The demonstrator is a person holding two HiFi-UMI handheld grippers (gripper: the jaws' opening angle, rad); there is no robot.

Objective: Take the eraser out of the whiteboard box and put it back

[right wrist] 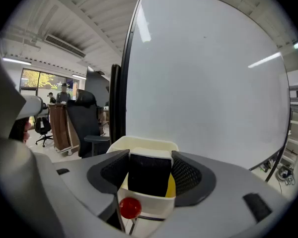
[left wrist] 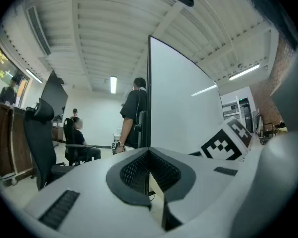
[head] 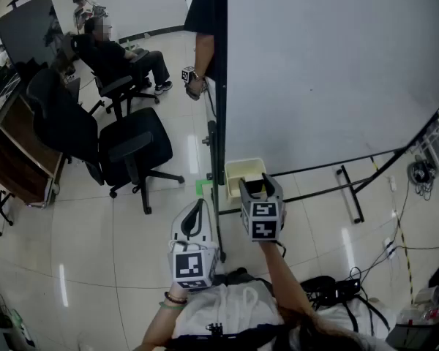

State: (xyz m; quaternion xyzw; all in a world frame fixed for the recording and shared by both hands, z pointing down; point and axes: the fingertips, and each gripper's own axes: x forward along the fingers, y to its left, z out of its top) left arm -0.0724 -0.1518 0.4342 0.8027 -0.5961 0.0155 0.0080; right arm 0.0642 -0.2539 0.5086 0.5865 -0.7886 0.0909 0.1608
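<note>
Left of the box (head: pixel 243 163): left tongs (head: pixel 198 205) pressed together on nothing, well apart from it. At the box: right tongs (right wrist: pixel 149 158) clamped on the eraser (right wrist: pixel 149 177). Likely risk from here: a slanted lift, catching the box's front wall, tipping the box or twisting the eraser loose. Eraser upright inside the box, squarely between both pads, touching each.

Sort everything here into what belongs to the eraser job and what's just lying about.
Job:
eraser, gripped in the right claw
box
whiteboard

Lying about:
red ball by the box
office chairs
floor cables
left claw, shut and empty
</note>
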